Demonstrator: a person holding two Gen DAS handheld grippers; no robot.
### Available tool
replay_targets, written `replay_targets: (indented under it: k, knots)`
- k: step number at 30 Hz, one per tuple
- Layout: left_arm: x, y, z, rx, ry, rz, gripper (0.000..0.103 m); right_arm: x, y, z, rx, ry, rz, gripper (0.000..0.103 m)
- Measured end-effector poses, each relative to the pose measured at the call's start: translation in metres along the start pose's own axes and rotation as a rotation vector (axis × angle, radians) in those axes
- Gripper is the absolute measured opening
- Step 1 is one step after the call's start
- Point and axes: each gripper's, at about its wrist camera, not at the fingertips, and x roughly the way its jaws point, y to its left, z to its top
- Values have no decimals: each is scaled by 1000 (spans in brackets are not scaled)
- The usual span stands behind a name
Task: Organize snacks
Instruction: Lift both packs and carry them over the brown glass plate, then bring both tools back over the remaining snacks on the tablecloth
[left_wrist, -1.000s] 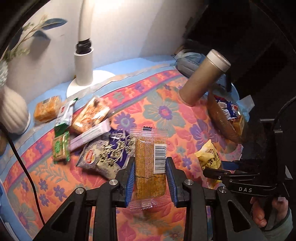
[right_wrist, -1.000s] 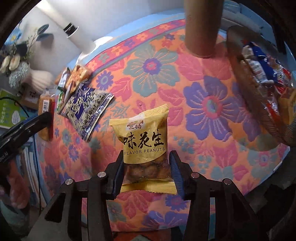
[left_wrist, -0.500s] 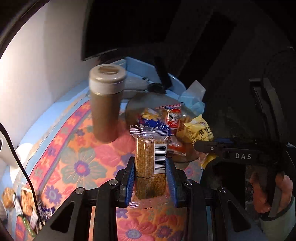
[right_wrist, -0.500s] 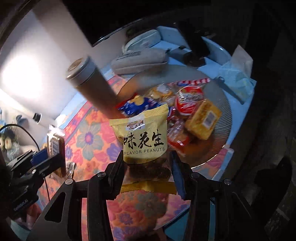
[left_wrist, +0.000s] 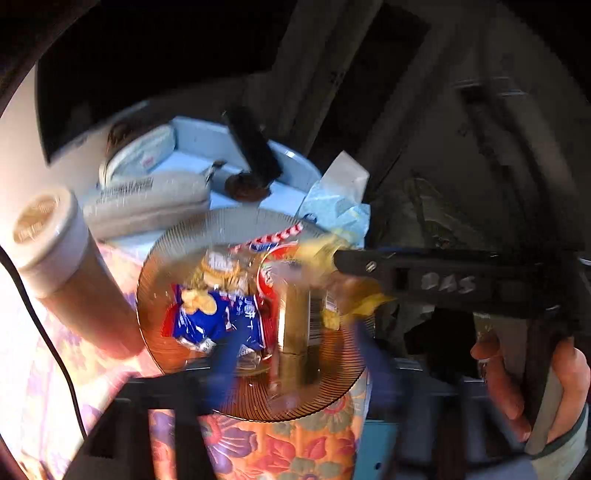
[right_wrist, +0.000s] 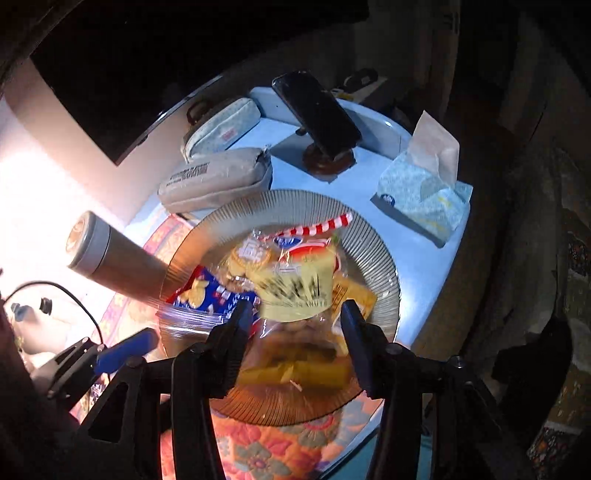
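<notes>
Both grippers are over the ribbed glass plate at the bench's end, letting go of their snacks.

The left gripper has just been opening its jaws. The clear-wrapped cracker bar sits blurred between them, apparently free of the pads and dropping onto the plate.

The right gripper has also just been opening. The yellow peanut bag is between its fingers, smeared with motion, and the pads no longer seem to press it.

To do the step well, open wide and hold level until each pack settles. Lift straight up so the fingers don't snag the crinkly film. Aim for the bare near side of the plate, since the far side is already heaped.

- Packs are slick foil or plastic and light, so they slide easily.
- The plate is hard, with radial ridges and a shallow rim.
- Blue cracker bag and red-striped wrapper already lie in it.
- A smooth tall flask stands just beside the plate, so keep clear of it.
- The bench cloth is a floral print.
</notes>
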Motion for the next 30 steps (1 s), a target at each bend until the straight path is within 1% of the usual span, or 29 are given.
replay_targets:
  k: [2, 4, 7, 9, 12, 14, 19, 24, 30]
  knots:
    - [-4, 7, -7, -40, -17, -21, 77, -2, -6, -1, 12, -10, 3, 56]
    - [-9, 11, -18, -48, 7, -19, 77, -3, -12, -6, 26, -7, 5, 56]
    - [-17, 19, -37, -74, 30, -7, 77, 0, -16, -15, 53, 23, 26, 56]
    - [-26, 26, -54, -93, 45, -3, 77, 3, -14, -22, 61, 45, 33, 56]
    - [-41, 37, -80, -125, 52, 27, 77, 6, -2, -37, 46, 73, 44, 56]
    - [-51, 47, -98, -167, 57, 42, 77, 4, 10, -47, 26, 85, 55, 56]
    - [-81, 81, -147, -311, 53, 86, 77, -4, 50, -69, -45, 107, 103, 56]
    - [-123, 120, -196, -467, 11, 151, 75, -2, 100, -87, -150, 140, 142, 56]
    - [-175, 175, -250, -655, -62, 235, 75, 4, 174, -112, -280, 199, 220, 57]
